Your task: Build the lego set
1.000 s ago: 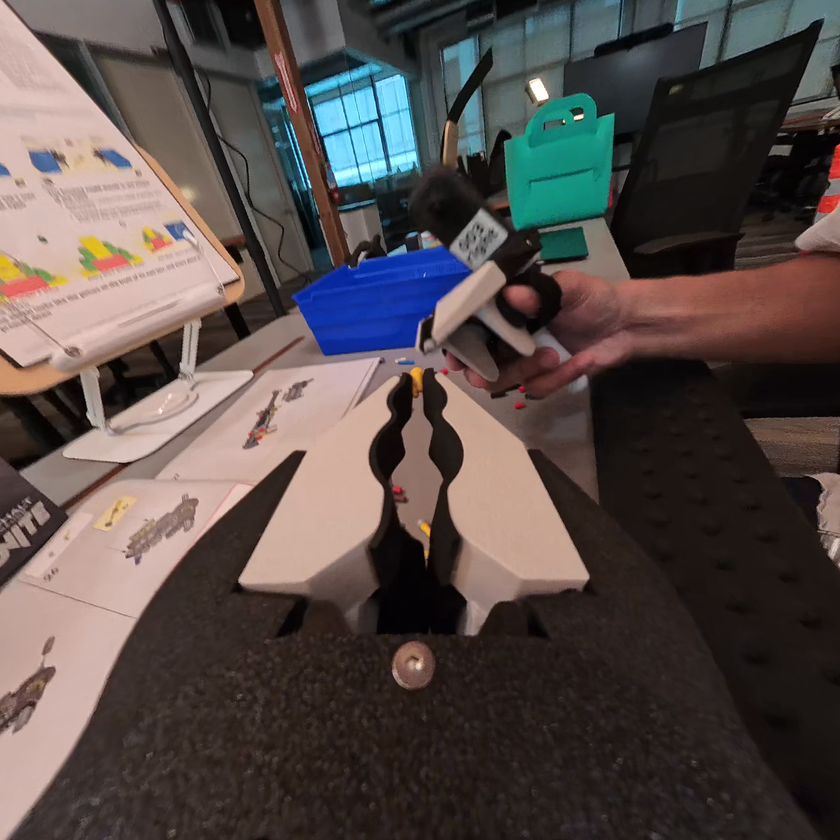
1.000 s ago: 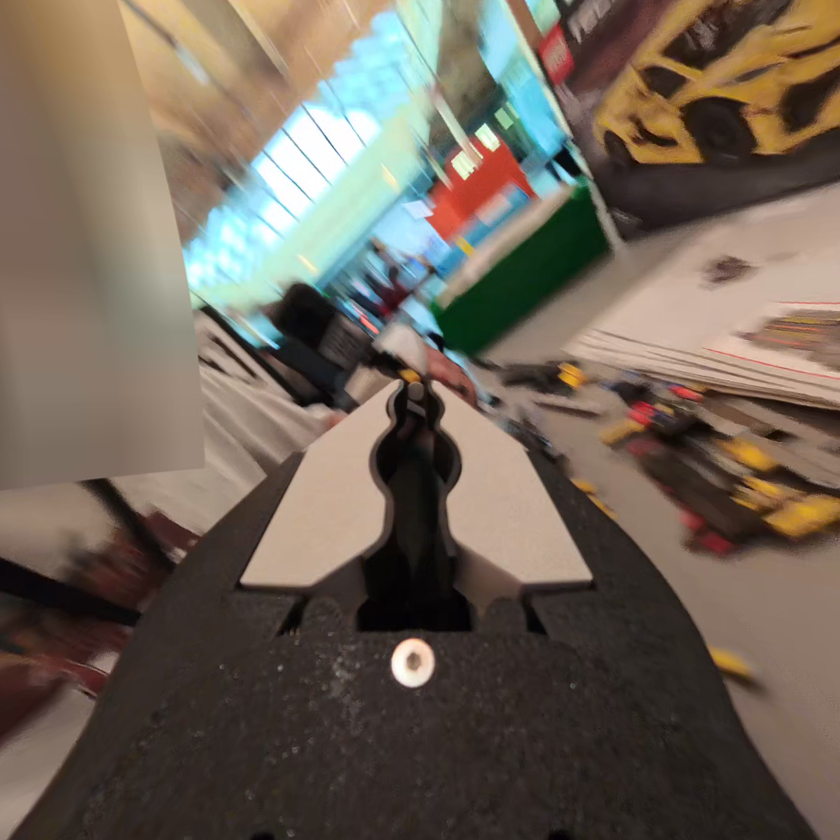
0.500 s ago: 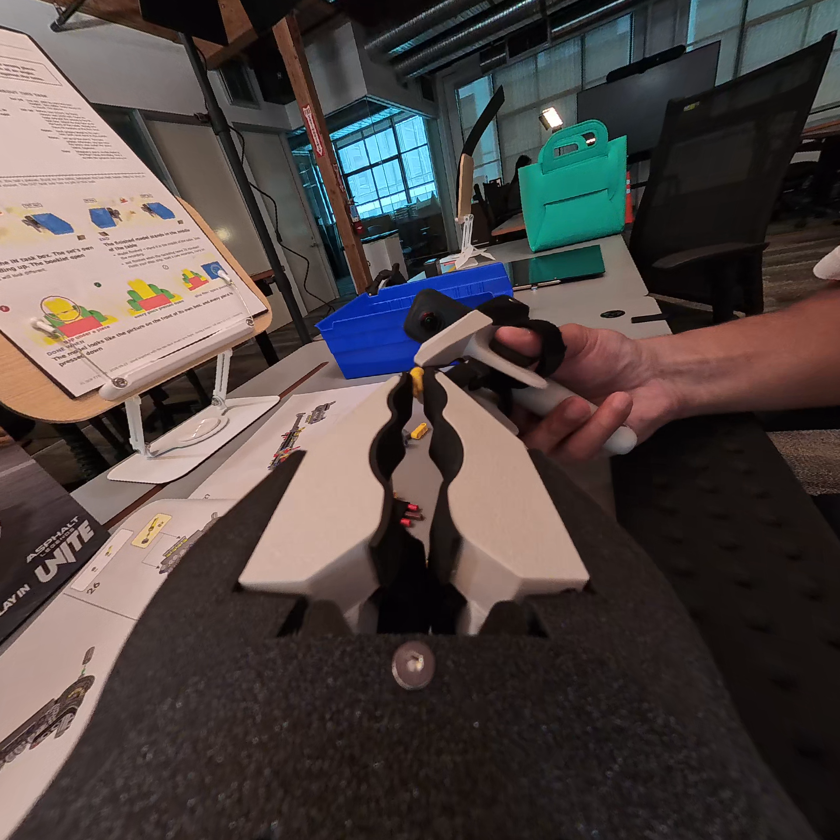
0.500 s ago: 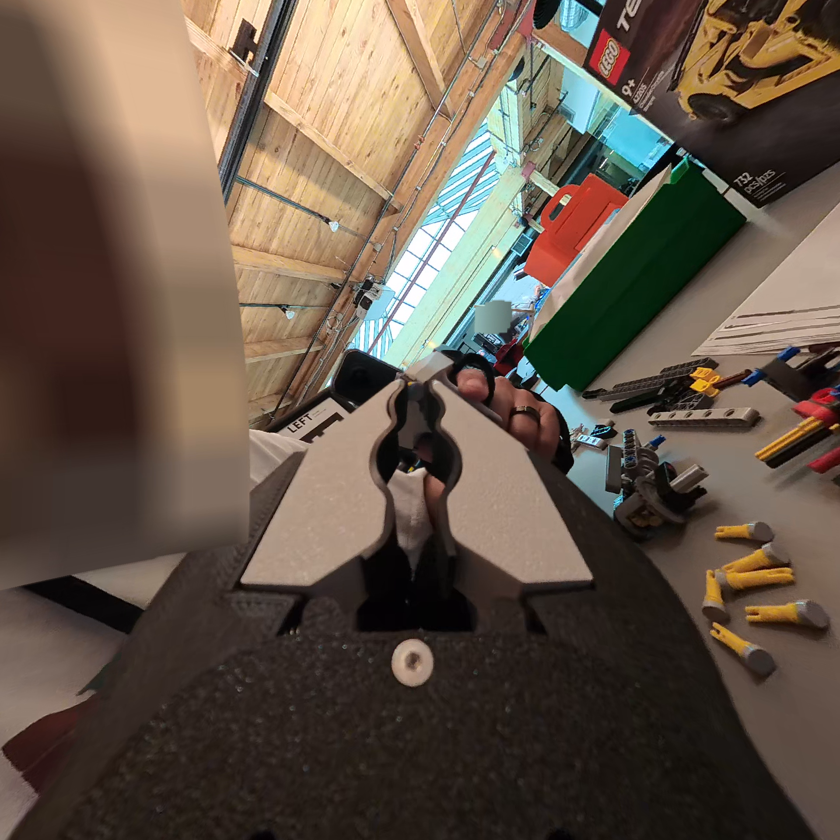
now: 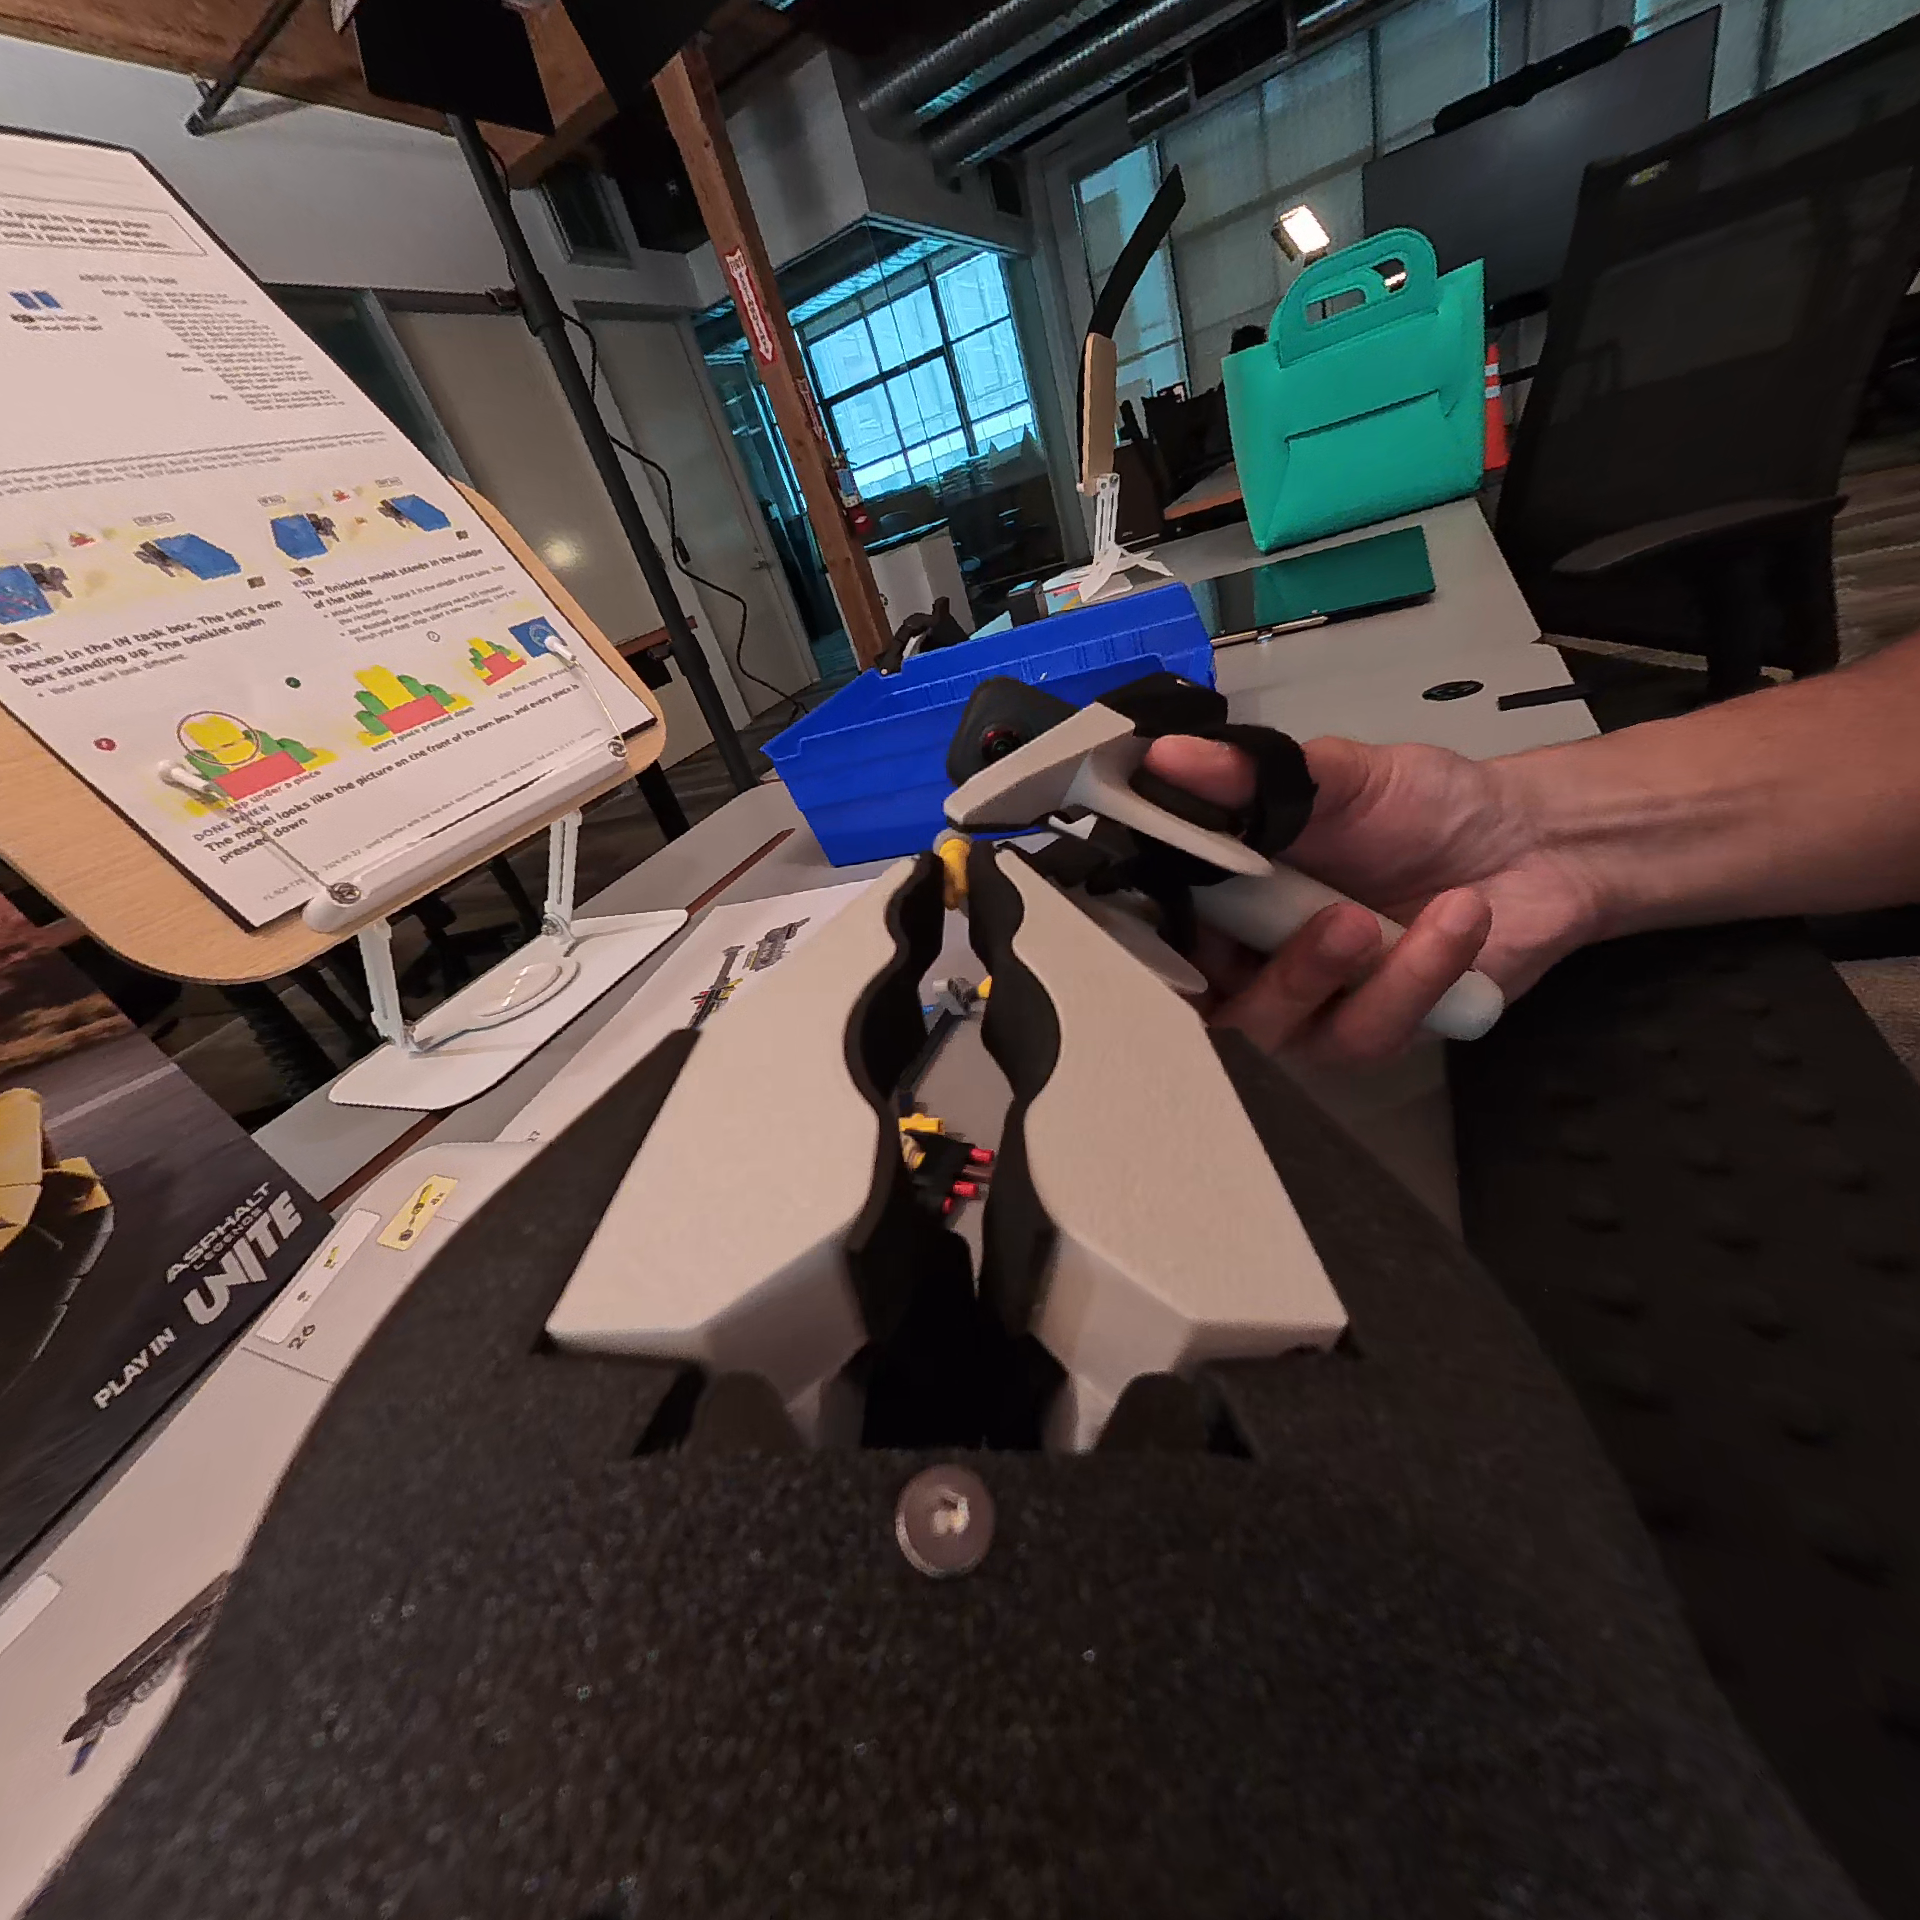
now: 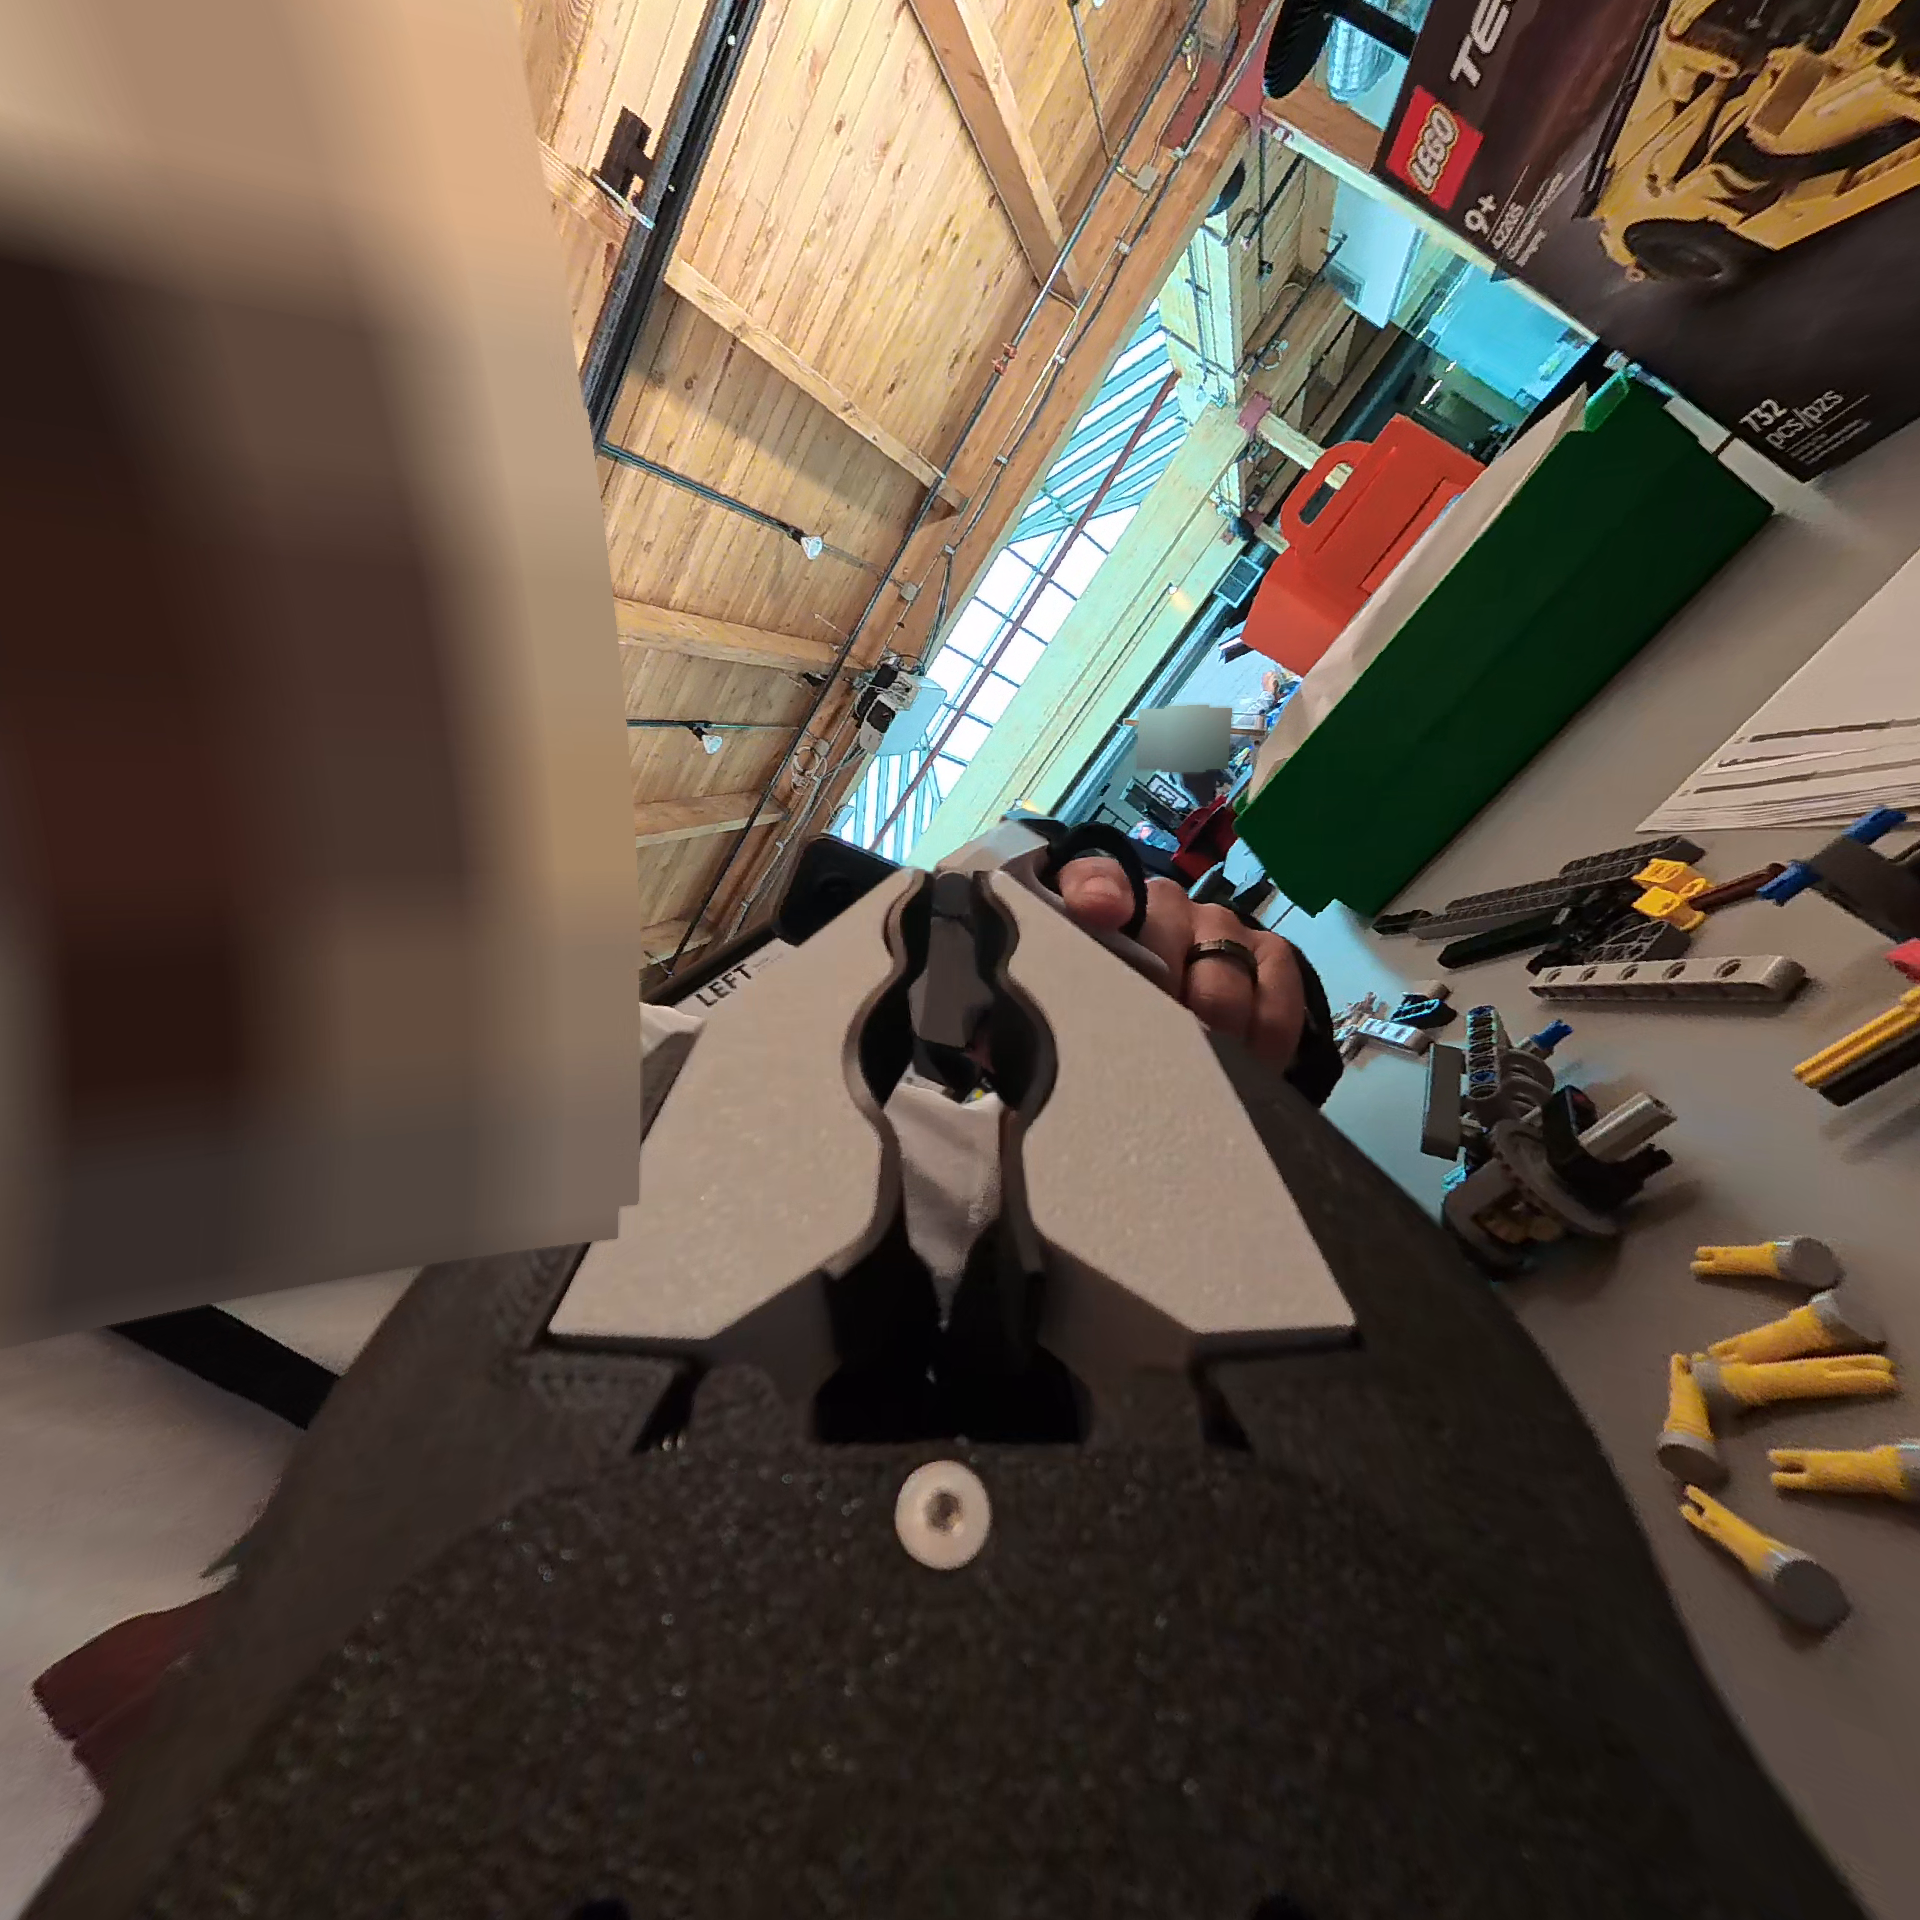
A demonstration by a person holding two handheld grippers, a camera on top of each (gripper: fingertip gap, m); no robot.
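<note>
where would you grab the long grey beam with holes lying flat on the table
Take the grey beam across its narrow width near the middle, coming straight down from above. It lies flat on the table with its long sides bare, and black pieces crowd the far side, so tongs set across the middle, one finger on each long edge, look safest.

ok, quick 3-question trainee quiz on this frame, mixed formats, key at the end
1. True or false: the left gripper pinches a small yellow piece at its fingertips.
2. What does the right gripper clamp? A) a grey piece B) a red axle C) nothing
3. Fill in: in the left wrist view, the bin behind the right gripper is ____ in colour.
Key: 1 true; 2 A; 3 blue.
</note>
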